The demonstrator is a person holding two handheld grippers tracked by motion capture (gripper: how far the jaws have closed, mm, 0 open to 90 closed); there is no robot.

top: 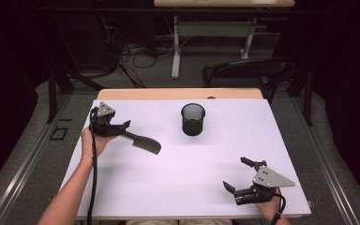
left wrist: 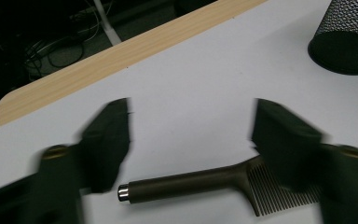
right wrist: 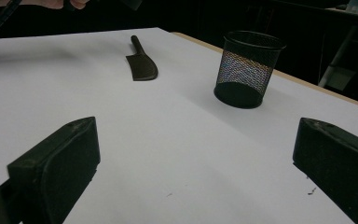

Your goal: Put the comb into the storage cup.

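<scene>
A dark comb (top: 143, 142) is seen lying flat on the white table (top: 192, 187), toward its left side, with the handle pointing at the left gripper (top: 122, 126). That gripper's fingers (left wrist: 107, 140) are spread wide just above the comb's handle, nothing being held between them. A black mesh cup (top: 193, 119) is set upright near the table's far middle, well apart from the comb. The right gripper (top: 237, 175) is held near the table's front right corner, its fingers (right wrist: 60, 163) wide apart and empty.
</scene>
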